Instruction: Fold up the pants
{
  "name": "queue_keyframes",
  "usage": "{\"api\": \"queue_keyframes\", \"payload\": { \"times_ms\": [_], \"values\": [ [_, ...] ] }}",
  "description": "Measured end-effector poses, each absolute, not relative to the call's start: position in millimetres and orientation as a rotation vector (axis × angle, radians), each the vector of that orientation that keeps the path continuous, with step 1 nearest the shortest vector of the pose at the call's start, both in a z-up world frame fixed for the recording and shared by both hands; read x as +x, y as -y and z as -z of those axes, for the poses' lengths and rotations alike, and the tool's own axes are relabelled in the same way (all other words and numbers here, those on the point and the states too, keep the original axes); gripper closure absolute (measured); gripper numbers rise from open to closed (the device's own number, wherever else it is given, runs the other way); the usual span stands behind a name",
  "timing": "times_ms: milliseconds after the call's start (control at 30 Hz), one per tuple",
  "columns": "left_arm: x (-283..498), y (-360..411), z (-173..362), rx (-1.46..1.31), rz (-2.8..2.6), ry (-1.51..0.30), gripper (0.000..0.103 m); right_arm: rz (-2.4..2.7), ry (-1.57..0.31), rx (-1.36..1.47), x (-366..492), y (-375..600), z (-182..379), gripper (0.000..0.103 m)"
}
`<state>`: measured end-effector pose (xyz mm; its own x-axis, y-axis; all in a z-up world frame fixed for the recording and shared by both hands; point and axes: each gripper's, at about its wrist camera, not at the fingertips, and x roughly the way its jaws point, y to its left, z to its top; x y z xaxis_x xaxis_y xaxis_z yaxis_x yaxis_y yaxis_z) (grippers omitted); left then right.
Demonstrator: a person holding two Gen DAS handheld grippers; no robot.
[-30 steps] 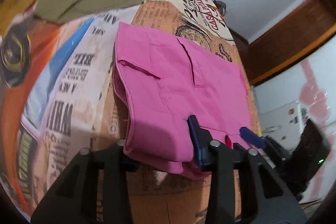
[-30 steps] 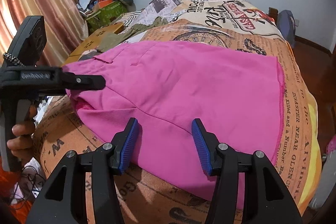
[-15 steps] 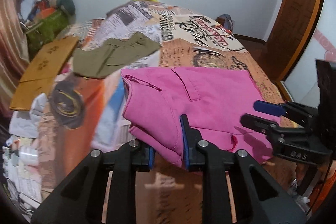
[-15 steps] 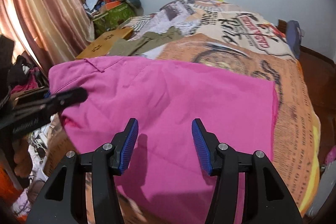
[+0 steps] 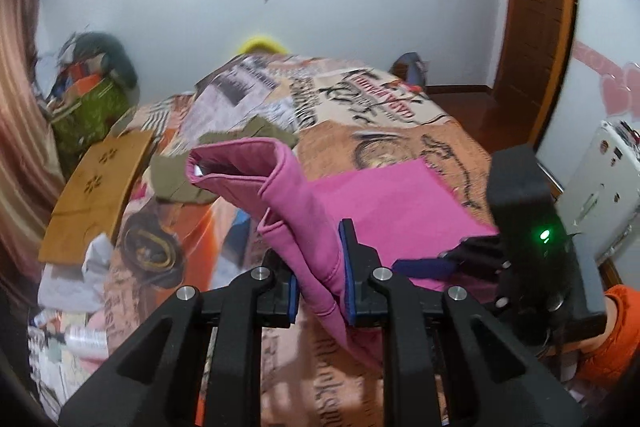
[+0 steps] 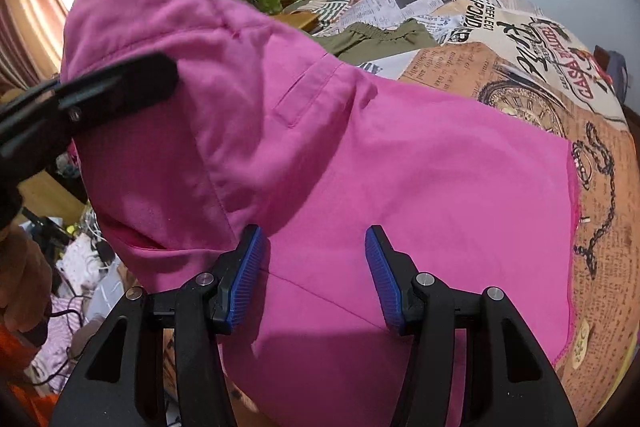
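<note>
Bed (image 5: 404, 131) ahead of both grippers carries the pink pants (image 6: 420, 167), far part lying flat on it, near end lifted into a loose tube just past my L gripper (image 5: 320, 267), w/ olive shorts (image 5: 256, 131) further off. L gripper is pinching that raised near end; R gripper (image 6: 312, 267) is spread, hovering over flat cloth, holding nothing. I'd carry L forward & low so the fold lands square, w/ R pinning the flat layer so it doesn't drag.
</note>
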<state>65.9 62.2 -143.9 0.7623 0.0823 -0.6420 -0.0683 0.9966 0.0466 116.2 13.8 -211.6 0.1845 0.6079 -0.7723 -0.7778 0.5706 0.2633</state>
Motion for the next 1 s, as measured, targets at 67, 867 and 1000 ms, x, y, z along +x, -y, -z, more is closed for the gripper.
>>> {"api": "queue_keyframes", "payload": {
  "times_ms": [67, 867, 1000],
  "values": [
    [69, -52, 142, 0.058, -0.072, -0.692, 0.086, -0.984, -0.972, -0.186, 115, -5, 209, 0.054],
    [109, 31, 135, 0.129, 0.104, -0.748, 0.086, -0.804, -0.937, -0.104, 129, 103, 212, 0.054],
    [118, 40, 141, 0.117, 0.128, -0.774, 0.086, -0.764, -0.918, -0.104, 131, 121, 206, 0.054]
  ]
}}
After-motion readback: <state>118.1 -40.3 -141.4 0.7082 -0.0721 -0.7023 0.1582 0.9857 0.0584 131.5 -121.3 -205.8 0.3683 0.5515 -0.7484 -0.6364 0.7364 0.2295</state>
